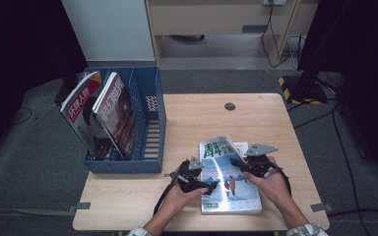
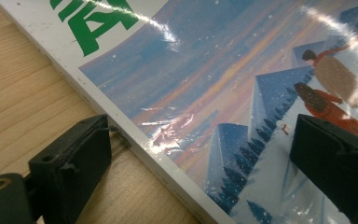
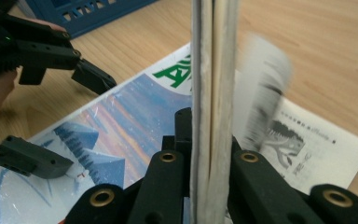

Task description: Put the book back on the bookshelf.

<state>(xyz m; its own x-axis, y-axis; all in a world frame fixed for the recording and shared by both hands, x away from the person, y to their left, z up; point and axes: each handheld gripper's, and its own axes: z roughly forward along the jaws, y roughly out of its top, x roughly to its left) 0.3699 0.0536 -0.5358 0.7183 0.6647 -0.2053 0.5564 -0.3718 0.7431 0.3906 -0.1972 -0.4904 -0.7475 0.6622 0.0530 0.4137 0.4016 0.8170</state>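
Wooden and pale, the desk [image 1: 187,118] carries a blue slotted rack [image 1: 150,123] at its left, where two glossy magazines [image 1: 103,115] lean upright in the compartments. A third magazine [image 1: 229,189], glossy with a snowy scene and green title characters, lies flat near the front edge between the person's hands; its cover glares under the light and shows small creases, and its spine edge is white and square. A loose printed sheet [image 3: 307,140] lies beneath it on the right side. The right claw [image 1: 237,162] is clamped on a thin sheaf of pages at the magazine's right edge, lifted so the paper stands edge-on between its jaws in the right gripper view. The left claw [image 1: 211,186] is spread wide, one jaw on the desk by the spine, the other over the cover, gripping nothing. The step in hand looks like picking the magazine up for the rack. Next, the left claw would need to close on the spine edge so both can raise it level.
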